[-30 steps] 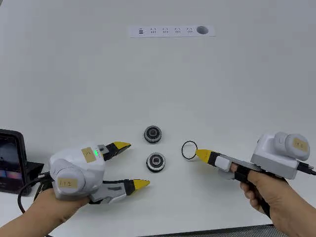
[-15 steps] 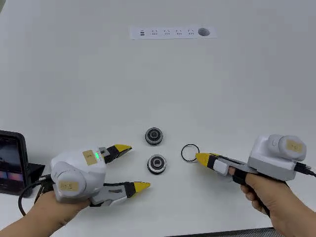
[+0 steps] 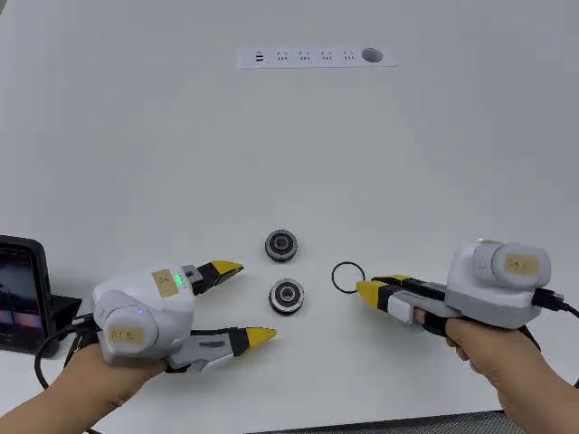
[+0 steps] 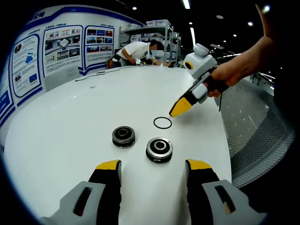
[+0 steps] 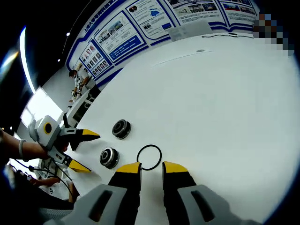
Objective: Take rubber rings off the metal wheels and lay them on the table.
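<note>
My left gripper (image 3: 246,302) sits at the lower left of the head view with its yellow-tipped jaws spread wide and nothing between them. My right gripper (image 3: 366,290) comes in from the lower right, its jaws a narrow gap apart and also holding nothing. One loose rubber ring (image 3: 347,278) lies flat on the white table (image 3: 407,163), just left of the right gripper's tips; whether they touch it I cannot tell. In the right gripper view the ring lies just above the gap between my two jaws. Two metal wheels lie left of the ring: the far wheel (image 3: 280,245) above and the near wheel (image 3: 286,297) below it, apart from each other. A white power strip (image 3: 315,58) lies near the top edge, and a dark device (image 3: 18,294) stands at the left edge.
</note>
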`<state>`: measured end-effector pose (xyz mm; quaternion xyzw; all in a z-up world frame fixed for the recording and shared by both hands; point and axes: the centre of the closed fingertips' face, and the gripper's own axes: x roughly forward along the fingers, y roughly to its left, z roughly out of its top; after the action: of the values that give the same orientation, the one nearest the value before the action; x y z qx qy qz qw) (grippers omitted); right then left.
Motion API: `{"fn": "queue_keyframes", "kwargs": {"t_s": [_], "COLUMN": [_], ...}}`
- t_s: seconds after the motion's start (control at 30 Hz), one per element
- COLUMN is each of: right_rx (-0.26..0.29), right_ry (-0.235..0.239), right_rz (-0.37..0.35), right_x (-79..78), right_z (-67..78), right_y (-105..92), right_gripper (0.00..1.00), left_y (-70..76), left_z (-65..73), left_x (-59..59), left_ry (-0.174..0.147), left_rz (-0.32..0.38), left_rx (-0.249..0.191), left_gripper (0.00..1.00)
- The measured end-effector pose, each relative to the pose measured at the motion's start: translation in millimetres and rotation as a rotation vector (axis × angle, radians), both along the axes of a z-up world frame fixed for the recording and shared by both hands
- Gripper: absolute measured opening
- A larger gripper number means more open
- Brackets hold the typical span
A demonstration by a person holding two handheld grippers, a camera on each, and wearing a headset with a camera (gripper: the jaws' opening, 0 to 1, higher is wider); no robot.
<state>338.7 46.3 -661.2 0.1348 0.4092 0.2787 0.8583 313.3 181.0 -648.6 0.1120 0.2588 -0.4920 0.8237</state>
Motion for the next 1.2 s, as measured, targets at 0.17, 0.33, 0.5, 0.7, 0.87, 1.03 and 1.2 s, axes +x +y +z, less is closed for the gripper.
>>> {"fn": "queue_keyframes", "kwargs": {"t_s": [0.17, 0.33, 0.5, 0.7, 0.87, 1.03, 1.2], "right_rx": [0.053, 0.096, 0.125, 0.147, 0.172, 0.192, 0.216], "right_ry": [-0.005, 0.012, 0.025, 0.041, 0.056, 0.068, 0.081], "right_rz": [-0.002, -0.011, -0.006, 0.016, 0.021, 0.026, 0.024], "right_x": [0.3, -2.1, -5.1, -10.3, -13.3, -16.0, -16.9], "right_z": [5.9, 7.2, 7.3, 6.7, 6.4, 6.1, 6.1], "right_y": [6.5, 14.4, 23.1, 34.5, 42.2, 48.6, 54.3], "right_gripper": [0.19, 0.19, 0.19, 0.19, 0.19, 0.19, 0.19], "left_y": [0.0, -1.4, -5.4, -14.5, -21.7, -26.0, -30.9], "left_z": [1.5, 2.6, 4.5, 6.5, 8.9, 7.8, 5.5], "left_x": [0.3, 0.2, 0.7, 1.2, 2.8, 2.8, 2.6], "left_ry": [0.001, 0.005, 0.003, 0.002, -0.003, -0.003, -0.004], "left_rz": [0.004, 0.006, -0.001, -0.019, -0.028, -0.044, -0.06], "left_rx": [-0.004, -0.013, -0.018, -0.023, -0.027, -0.019, -0.004], "left_gripper": [0.55, 0.52, 0.47, 0.41, 0.38, 0.33, 0.27]}}
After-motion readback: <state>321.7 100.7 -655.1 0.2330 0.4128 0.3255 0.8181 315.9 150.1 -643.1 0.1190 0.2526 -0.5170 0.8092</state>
